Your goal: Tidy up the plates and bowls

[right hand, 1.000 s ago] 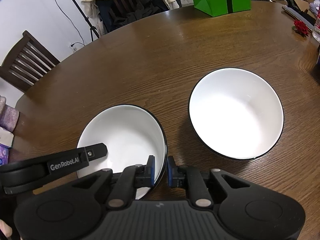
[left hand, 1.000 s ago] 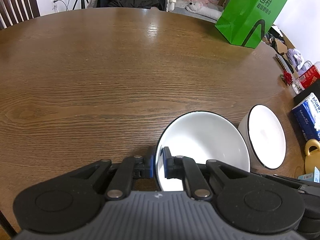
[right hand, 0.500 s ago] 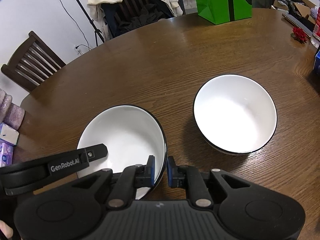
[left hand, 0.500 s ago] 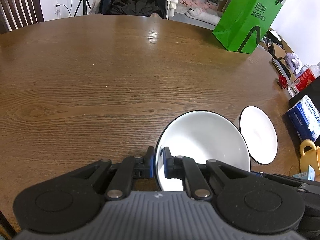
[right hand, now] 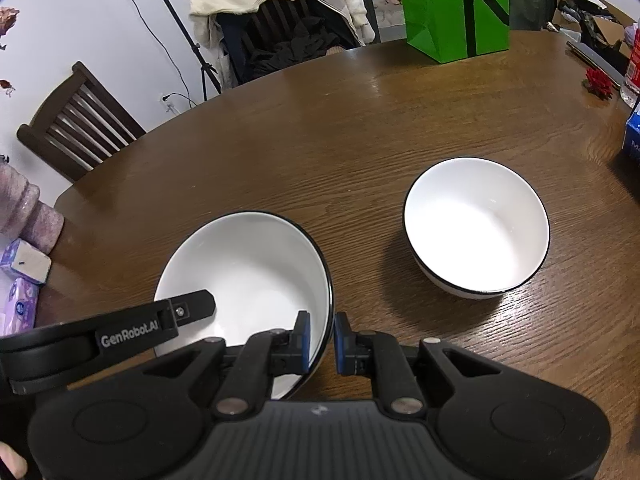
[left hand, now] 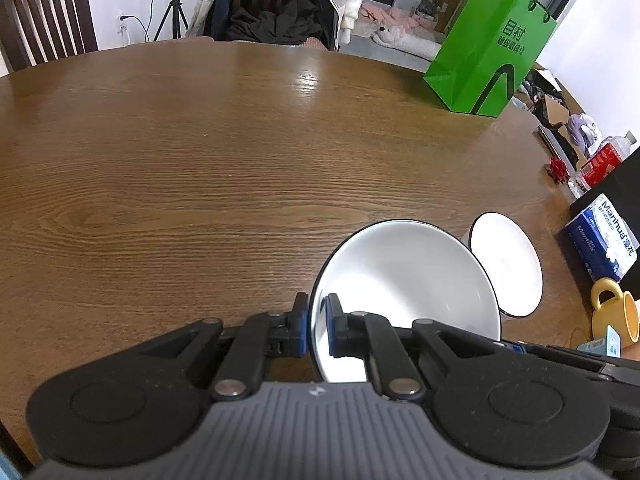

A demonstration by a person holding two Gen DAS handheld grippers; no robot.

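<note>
A white bowl with a black rim [left hand: 404,280] hangs above the wooden table [left hand: 200,168], held from both sides. My left gripper [left hand: 317,328] is shut on its left rim, one pad inside and one outside. My right gripper [right hand: 322,340] is shut on the right rim of the same bowl [right hand: 248,264]. The left gripper's black side bar [right hand: 132,330] shows across the bowl's left edge. A second, matching bowl [right hand: 476,228] stands upright on the table to the right, apart from the held one, and appears beyond it in the left wrist view [left hand: 506,264].
A green paper bag [left hand: 490,48] stands at the table's far right. A blue tissue box [left hand: 604,236], a yellow mug [left hand: 612,316], a red flower [right hand: 598,82] and a bottle line the right edge. Wooden chairs [right hand: 76,128] stand behind. Tissue packs [right hand: 20,280] lie at left.
Both grippers have risen with the bowl still between them. The table and the second bowl now look farther away and smaller.
</note>
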